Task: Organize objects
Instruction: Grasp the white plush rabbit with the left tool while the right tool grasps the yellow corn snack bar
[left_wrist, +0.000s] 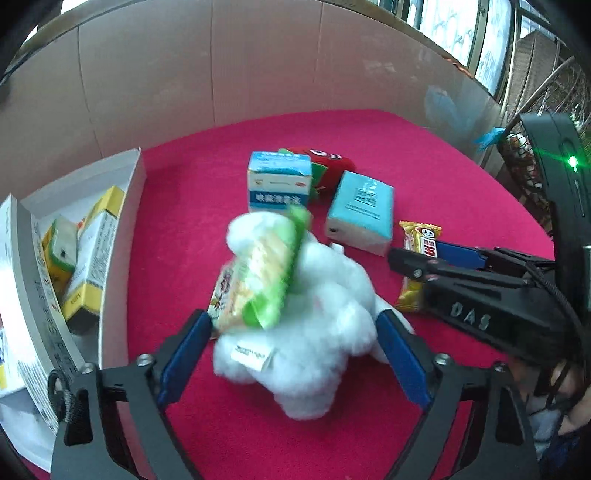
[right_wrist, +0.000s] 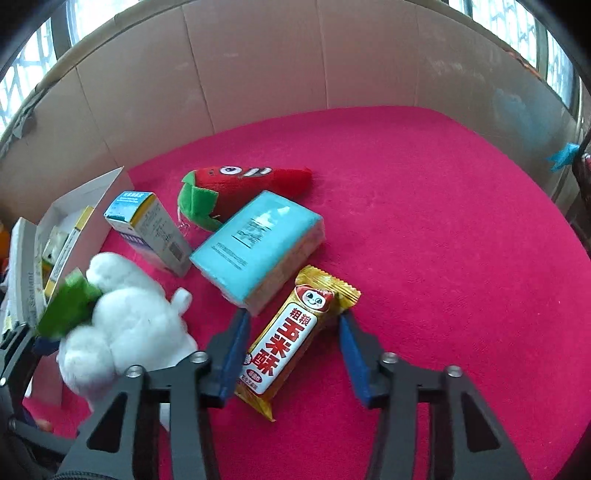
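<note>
- Nearest, the left tool (left_wrist: 291, 332) stands wide, its blue pads either side of a white plush toy (left_wrist: 314, 332) on the red worktop (left_wrist: 424, 155); a blurred green snack packet (left_wrist: 258, 273) lies on the plush.
- Only the left view looks into the white box (left_wrist: 122, 229) to its left, with yellow cartons inside.
- Meanwhile the right tool (right_wrist: 291, 328) is wide, straddling a yellow corn bar (right_wrist: 291, 339), not gripping.
- Beyond lie a teal pack (right_wrist: 258, 243), a blue-and-white carton (right_wrist: 147, 229) and a red chilli plush (right_wrist: 243, 181), seen whole only from the right.
</note>
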